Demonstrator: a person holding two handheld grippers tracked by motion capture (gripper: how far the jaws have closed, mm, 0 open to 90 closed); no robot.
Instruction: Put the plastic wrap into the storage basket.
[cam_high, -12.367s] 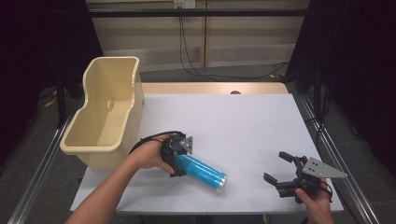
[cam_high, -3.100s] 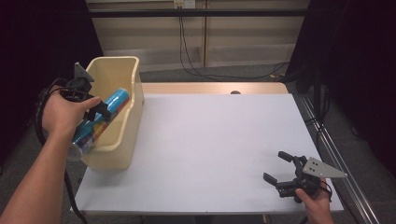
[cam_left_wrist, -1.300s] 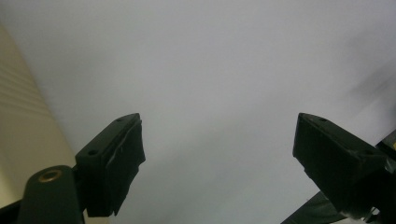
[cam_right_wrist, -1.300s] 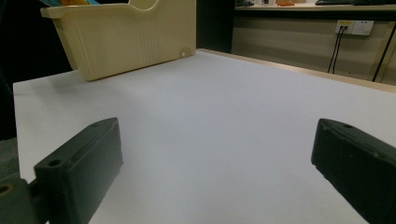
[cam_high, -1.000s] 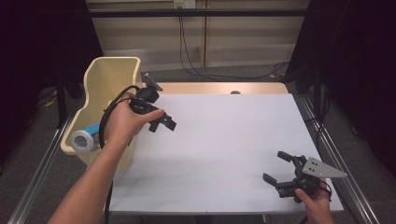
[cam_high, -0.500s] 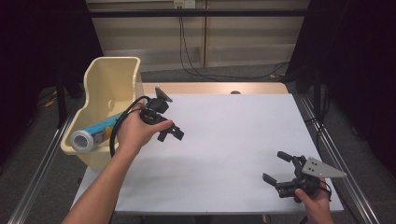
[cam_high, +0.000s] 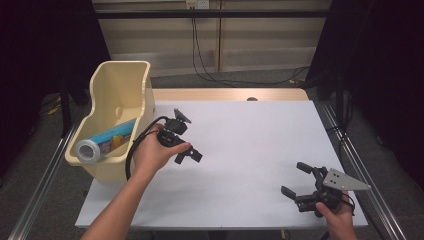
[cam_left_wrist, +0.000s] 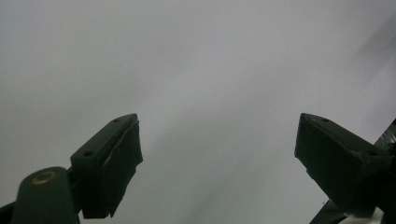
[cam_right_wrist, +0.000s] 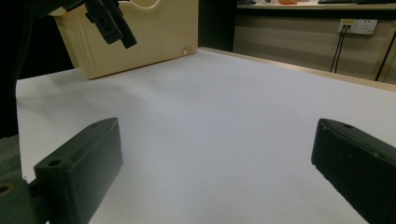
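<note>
Can (cam_high: 102, 143) now in bin (cam_high: 120, 80), L gripper (cam_high: 188, 155) pulled back over surface (cam_high: 250, 150), fingers apart & empty; R gripper (cam_high: 300, 181) idle, open, empty → drop-off done.

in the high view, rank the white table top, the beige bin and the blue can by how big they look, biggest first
1. White table top, by far the largest.
2. Beige bin, clearly smaller than the table top.
3. Blue can, smallest; it lies inside the bin, partly hidden by the wall, so its full length is not visible.
</note>
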